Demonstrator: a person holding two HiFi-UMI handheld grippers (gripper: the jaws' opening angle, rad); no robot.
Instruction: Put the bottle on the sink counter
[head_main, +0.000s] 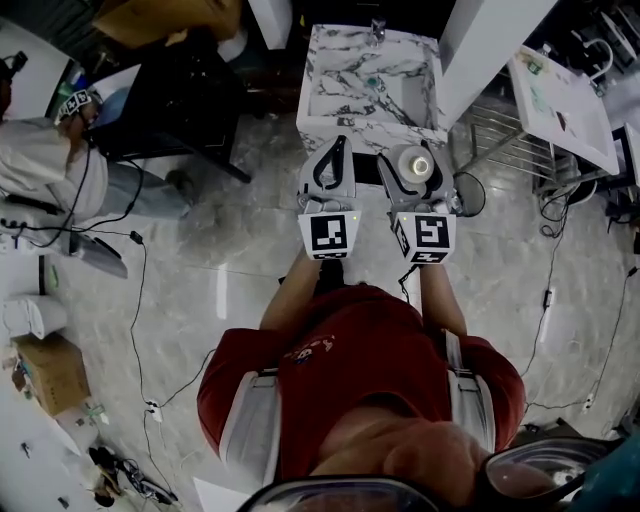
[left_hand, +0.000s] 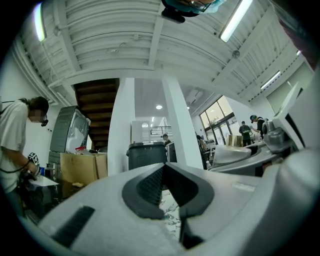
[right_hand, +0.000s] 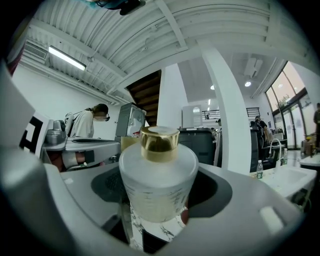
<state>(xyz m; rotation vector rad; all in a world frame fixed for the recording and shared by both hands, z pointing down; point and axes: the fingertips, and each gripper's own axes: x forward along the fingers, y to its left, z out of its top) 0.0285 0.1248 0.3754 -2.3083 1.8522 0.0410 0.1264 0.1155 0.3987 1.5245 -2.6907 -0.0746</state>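
- two grey hand-held grippers sit side by side in front of us, both aimed at the white, dark-veined marble sink counter (head_main: 335, 100).
- right gripper (right_hand: 159, 189): jaws wide, pads clamped on the frosted white round bottle (right_hand: 157, 172) with a gold cap.
- bottle is upright, in the air at the counter's near edge, not on it.
- left gripper (left_hand: 162, 167): jaw tips together, nothing between them.
- we see a person (head_main: 40, 170) in a white top by a black desk (head_main: 185, 95), well off to our left.
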